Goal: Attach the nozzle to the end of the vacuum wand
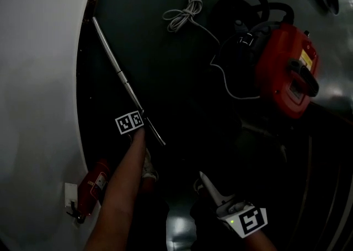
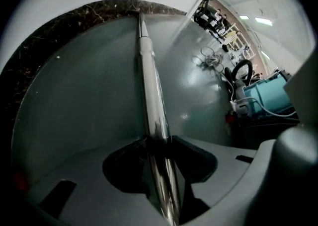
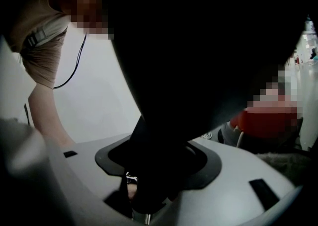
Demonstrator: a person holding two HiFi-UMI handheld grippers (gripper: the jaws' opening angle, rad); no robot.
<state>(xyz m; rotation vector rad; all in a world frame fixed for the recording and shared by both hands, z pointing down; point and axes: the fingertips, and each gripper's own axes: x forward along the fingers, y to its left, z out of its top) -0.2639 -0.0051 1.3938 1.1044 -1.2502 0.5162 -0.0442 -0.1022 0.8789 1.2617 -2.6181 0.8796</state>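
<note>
Left gripper [image 2: 160, 145] is clamping the long chrome vacuum wand [image 2: 148, 66], right gripper [image 3: 146, 185] is holding the bulky black nozzle [image 3: 189, 96] wide-jawed; not yet joined.

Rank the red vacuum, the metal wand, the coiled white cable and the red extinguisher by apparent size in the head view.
1. red vacuum, the bulkiest.
2. metal wand, longest but thin.
3. coiled white cable and red extinguisher look about alike in the dim picture, so I won't rank them.
</note>
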